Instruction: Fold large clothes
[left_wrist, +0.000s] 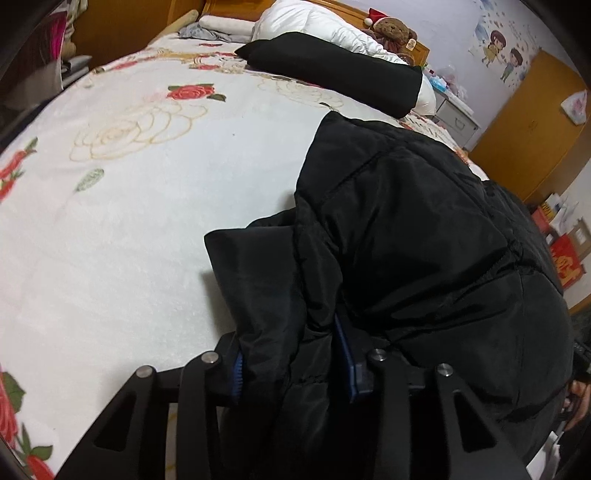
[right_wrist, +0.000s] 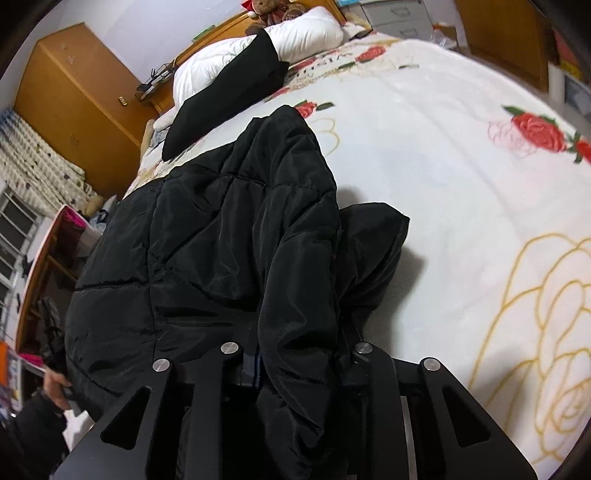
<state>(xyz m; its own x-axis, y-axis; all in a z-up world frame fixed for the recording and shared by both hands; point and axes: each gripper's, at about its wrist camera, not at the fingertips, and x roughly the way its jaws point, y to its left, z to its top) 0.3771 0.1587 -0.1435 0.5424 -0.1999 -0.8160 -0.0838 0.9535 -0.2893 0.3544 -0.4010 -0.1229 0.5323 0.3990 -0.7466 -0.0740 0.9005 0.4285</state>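
A black quilted jacket (left_wrist: 424, 240) lies bunched on the near part of a white rose-patterned bed blanket (left_wrist: 129, 221). My left gripper (left_wrist: 291, 365) is shut on a thick fold at the jacket's edge, and the fabric fills the gap between its blue pads (left_wrist: 238, 373). In the right wrist view the same jacket (right_wrist: 207, 240) spreads to the left over the blanket (right_wrist: 461, 203). My right gripper (right_wrist: 303, 362) is shut on another fold of it. That fold drapes over the fingers and hides the pads.
A long black cloth (left_wrist: 332, 70) lies across a white duvet (left_wrist: 325, 22) at the head of the bed, beside a teddy bear (left_wrist: 393, 29). Wooden wardrobes (left_wrist: 535, 129) (right_wrist: 74, 103) stand by the walls. A person's hand (right_wrist: 55, 380) shows at the jacket's edge.
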